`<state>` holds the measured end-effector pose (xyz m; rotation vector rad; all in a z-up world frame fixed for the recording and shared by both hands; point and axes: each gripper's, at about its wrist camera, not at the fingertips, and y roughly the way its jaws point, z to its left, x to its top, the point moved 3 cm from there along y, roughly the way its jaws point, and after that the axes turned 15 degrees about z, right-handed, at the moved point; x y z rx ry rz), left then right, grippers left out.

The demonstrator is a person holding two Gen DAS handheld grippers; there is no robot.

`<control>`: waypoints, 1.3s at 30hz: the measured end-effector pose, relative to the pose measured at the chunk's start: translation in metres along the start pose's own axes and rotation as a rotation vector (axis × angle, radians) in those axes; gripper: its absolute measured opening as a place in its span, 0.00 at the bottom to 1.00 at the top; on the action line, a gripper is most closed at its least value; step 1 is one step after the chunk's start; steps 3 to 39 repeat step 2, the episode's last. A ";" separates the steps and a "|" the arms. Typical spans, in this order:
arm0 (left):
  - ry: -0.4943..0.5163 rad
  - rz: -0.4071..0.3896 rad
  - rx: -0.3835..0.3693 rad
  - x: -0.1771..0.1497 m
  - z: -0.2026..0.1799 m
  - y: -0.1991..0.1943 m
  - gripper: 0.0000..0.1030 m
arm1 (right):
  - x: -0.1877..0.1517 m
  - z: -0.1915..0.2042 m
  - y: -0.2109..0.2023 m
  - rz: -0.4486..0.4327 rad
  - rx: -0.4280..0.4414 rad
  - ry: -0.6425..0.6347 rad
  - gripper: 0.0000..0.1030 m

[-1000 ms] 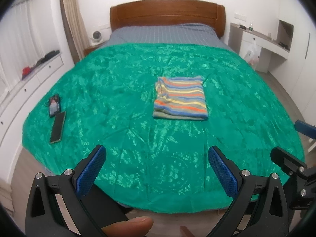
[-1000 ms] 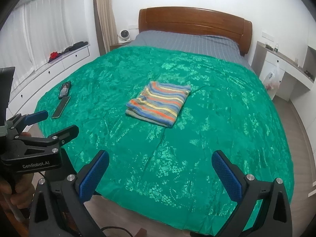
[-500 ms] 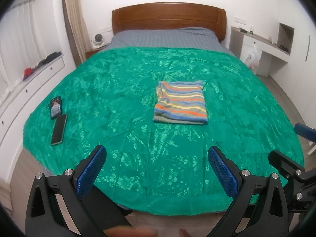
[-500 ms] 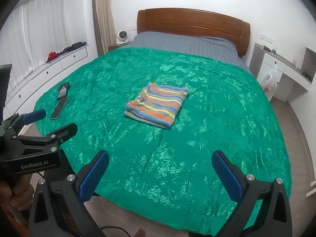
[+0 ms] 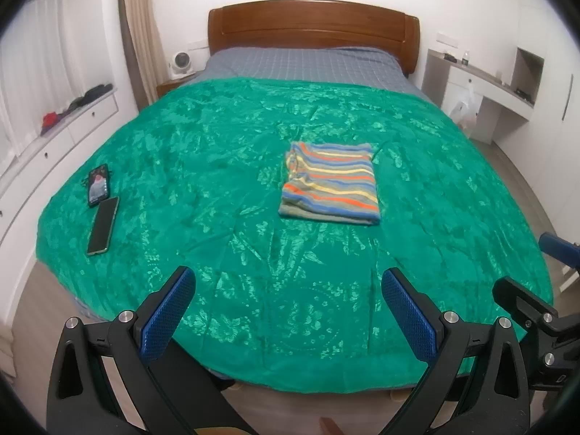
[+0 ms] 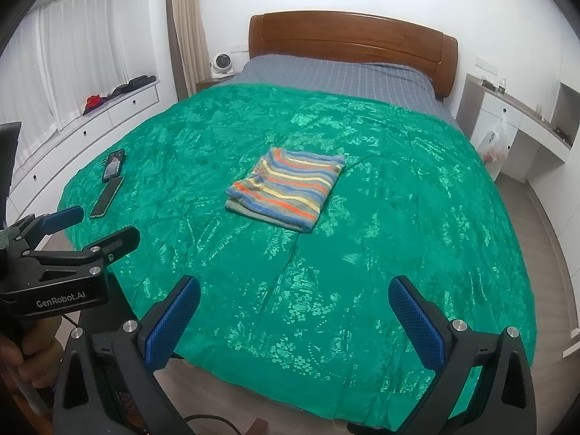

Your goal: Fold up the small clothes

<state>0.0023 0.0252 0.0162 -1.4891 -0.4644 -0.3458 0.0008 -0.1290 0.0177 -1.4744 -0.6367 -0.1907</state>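
Two grippers, both empty right now. My left gripper (image 5: pixel 288 311) has its blue-padded fingers (image 5: pixel 167 315) spread wide with nothing between them, hanging off the foot edge of the bed (image 5: pixel 253 290). Same deal with my right gripper (image 6: pixel 293 322): fingers (image 6: pixel 417 319) wide apart, holding nothing, also out past the foot edge. From the right wrist cam I can see the left gripper over at the side, with a hand (image 6: pixel 25 355) wrapped round its handle.

The striped garment (image 5: pixel 331 188) is lying folded into a neat rectangle around the middle of the bed, on the green bedspread, well apart from both grippers. Stripes are blue, orange, yellow and grey-ish.

Other stuff: two phones (image 5: pixel 103 224) lying just beside each other near the left edge of the bed, one with its screen lit. Wooden headboard (image 5: pixel 311 25) at the far end, with grey sheet showing where the green cover stops.
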 end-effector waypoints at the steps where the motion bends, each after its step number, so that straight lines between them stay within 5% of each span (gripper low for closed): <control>1: 0.000 -0.001 0.000 0.000 0.000 -0.001 1.00 | 0.000 0.000 0.000 -0.001 0.000 0.000 0.99; 39: 0.004 -0.004 0.001 0.000 -0.001 -0.002 1.00 | 0.000 0.000 0.001 -0.001 0.001 0.002 0.99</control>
